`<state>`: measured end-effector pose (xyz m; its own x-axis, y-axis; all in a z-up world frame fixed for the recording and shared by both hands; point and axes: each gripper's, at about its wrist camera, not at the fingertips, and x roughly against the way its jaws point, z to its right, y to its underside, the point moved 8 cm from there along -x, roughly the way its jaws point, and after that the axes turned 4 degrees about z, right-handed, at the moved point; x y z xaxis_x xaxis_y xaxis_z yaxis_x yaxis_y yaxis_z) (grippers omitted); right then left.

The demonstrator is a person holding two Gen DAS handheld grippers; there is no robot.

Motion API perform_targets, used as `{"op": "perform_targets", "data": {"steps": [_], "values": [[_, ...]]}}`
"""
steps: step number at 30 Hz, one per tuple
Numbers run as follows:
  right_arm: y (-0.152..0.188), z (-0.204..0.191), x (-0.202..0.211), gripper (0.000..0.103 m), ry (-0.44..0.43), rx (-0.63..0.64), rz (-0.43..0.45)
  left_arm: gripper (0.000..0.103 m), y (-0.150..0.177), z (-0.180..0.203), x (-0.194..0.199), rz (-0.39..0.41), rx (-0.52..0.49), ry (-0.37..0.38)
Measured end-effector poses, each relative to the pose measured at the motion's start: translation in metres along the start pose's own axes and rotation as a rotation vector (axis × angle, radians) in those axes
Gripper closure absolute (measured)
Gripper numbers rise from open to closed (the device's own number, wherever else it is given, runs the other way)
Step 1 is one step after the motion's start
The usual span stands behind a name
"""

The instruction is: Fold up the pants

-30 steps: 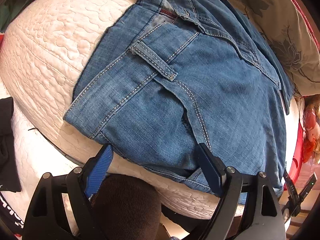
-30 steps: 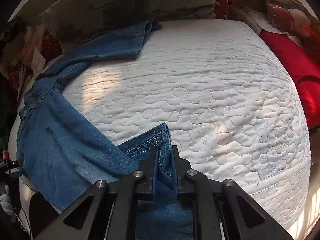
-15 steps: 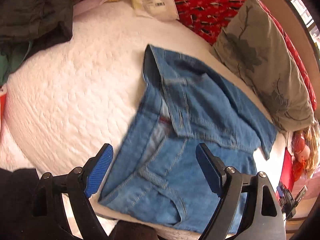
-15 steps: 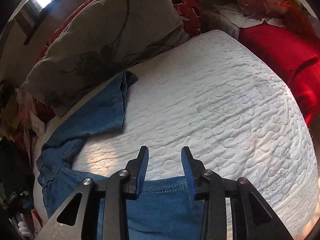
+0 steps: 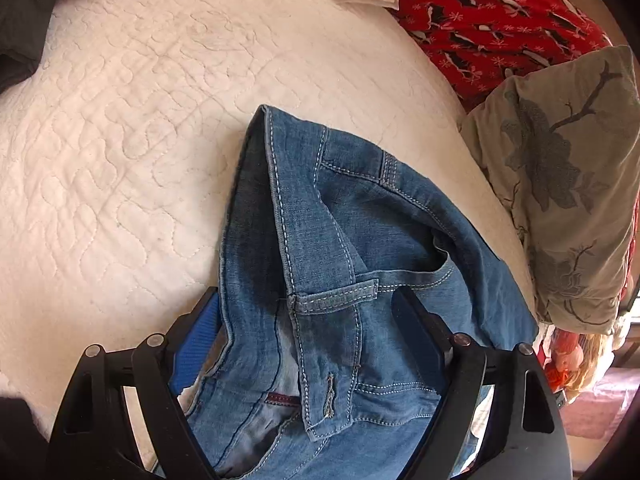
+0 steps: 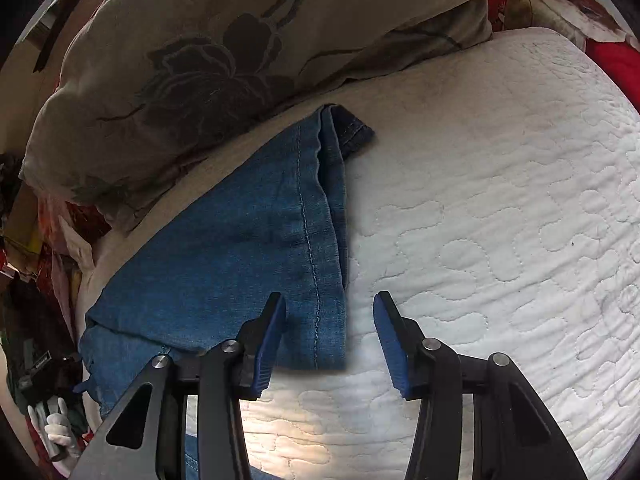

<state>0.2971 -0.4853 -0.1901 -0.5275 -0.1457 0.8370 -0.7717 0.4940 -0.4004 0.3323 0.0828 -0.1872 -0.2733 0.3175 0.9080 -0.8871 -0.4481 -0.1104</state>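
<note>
- Straddling the waist end of the jeans [image 5: 332, 280] at lower centre of the left view, the left gripper [image 5: 308, 340] stands spread wide, holding nothing, likely lined up to pinch the waistband.
- Hovering at lower centre of the right view, the right gripper [image 6: 330, 340] gapes empty over the jeans' leg cuff [image 6: 320, 240], flat on the white quilt [image 6: 500, 220] below the pillow [image 6: 240, 40].

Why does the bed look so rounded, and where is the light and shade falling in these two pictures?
Fisheye lenses bulge the quilted bedspread in both views. Left wrist view: evenly lit, with shade inside the jeans waistband fold. Right wrist view: a sunlit patch near the open right gripper, the floral pillow dim, and a soft shadow beside the jeans leg.
</note>
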Motion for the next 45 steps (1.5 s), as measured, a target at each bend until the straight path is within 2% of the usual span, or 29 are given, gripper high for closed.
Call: {"op": "perform_targets", "data": {"steps": [1, 2, 3, 5, 7, 11, 12, 13, 14, 15, 16, 17, 19, 21, 23, 25, 28, 32, 38, 42, 45], "values": [[0.002, -0.005, 0.0, 0.056, -0.002, 0.035, 0.012, 0.017, 0.0, 0.0, -0.004, 0.004, 0.002, -0.013], [0.004, -0.012, 0.0, 0.064, -0.011, 0.078, 0.011, 0.017, 0.001, 0.003, -0.004, 0.017, -0.007, -0.023], [0.007, -0.018, 0.001, 0.089, -0.01, 0.121, 0.008, 0.017, 0.0, 0.008, -0.004, 0.035, -0.027, -0.036], [0.008, -0.026, 0.005, 0.092, -0.02, 0.159, 0.003, 0.018, 0.0, 0.017, -0.003, 0.063, -0.069, -0.071], [-0.005, -0.033, 0.018, 0.096, -0.063, 0.126, 0.035, 0.026, 0.0, 0.025, 0.0, 0.087, -0.087, -0.094], [-0.081, -0.053, 0.05, 0.095, -0.217, -0.015, 0.2, 0.03, -0.014, 0.033, 0.003, 0.108, -0.075, -0.124], [-0.102, -0.056, 0.05, 0.088, -0.222, -0.047, 0.238, 0.03, -0.022, 0.031, 0.003, 0.117, -0.055, -0.14], [-0.122, -0.054, 0.046, 0.079, -0.19, -0.086, 0.28, 0.03, -0.03, 0.028, 0.001, 0.121, -0.033, -0.153], [-0.134, -0.049, 0.038, 0.072, -0.143, -0.116, 0.292, 0.03, -0.038, 0.024, 0.0, 0.118, -0.005, -0.16], [-0.141, -0.043, 0.027, 0.063, -0.09, -0.144, 0.263, 0.03, -0.043, 0.019, -0.001, 0.108, 0.03, -0.153], [-0.142, -0.035, 0.018, 0.063, -0.039, -0.173, 0.224, 0.03, -0.046, 0.015, 0.0, 0.094, 0.059, -0.123], [-0.142, -0.033, 0.015, 0.063, -0.041, -0.179, 0.215, 0.03, -0.048, 0.011, 0.004, 0.09, 0.071, -0.098], [-0.138, -0.031, 0.021, 0.063, -0.072, -0.131, 0.243, 0.03, -0.056, 0.003, 0.019, 0.132, 0.04, -0.099], [-0.129, -0.02, 0.024, 0.058, -0.033, -0.078, 0.246, 0.03, -0.06, -0.005, 0.035, 0.167, 0.022, -0.093], [-0.117, -0.007, 0.022, 0.058, -0.01, -0.054, 0.216, 0.03, -0.061, -0.01, 0.04, 0.151, 0.032, -0.039], [-0.103, 0.003, 0.021, 0.058, -0.022, -0.059, 0.191, 0.03, -0.055, -0.015, 0.046, 0.134, 0.051, 0.005], [-0.091, 0.012, 0.021, 0.057, -0.076, -0.087, 0.161, 0.03, -0.045, -0.011, 0.042, 0.108, 0.045, 0.031], [-0.085, -0.001, 0.015, 0.056, -0.106, -0.052, 0.142, 0.03, -0.039, 0.002, 0.017, 0.062, 0.051, 0.024], [-0.103, -0.039, 0.006, 0.041, -0.121, 0.009, 0.154, 0.03, -0.048, 0.003, -0.004, 0.043, 0.084, 0.032], [-0.115, -0.056, -0.009, 0.04, -0.122, 0.042, 0.13, 0.03, -0.058, 0.015, -0.005, 0.057, 0.06, 0.048], [-0.115, -0.069, -0.026, 0.04, -0.11, 0.085, 0.101, 0.03, -0.063, 0.025, -0.011, 0.031, 0.018, 0.055]]}}
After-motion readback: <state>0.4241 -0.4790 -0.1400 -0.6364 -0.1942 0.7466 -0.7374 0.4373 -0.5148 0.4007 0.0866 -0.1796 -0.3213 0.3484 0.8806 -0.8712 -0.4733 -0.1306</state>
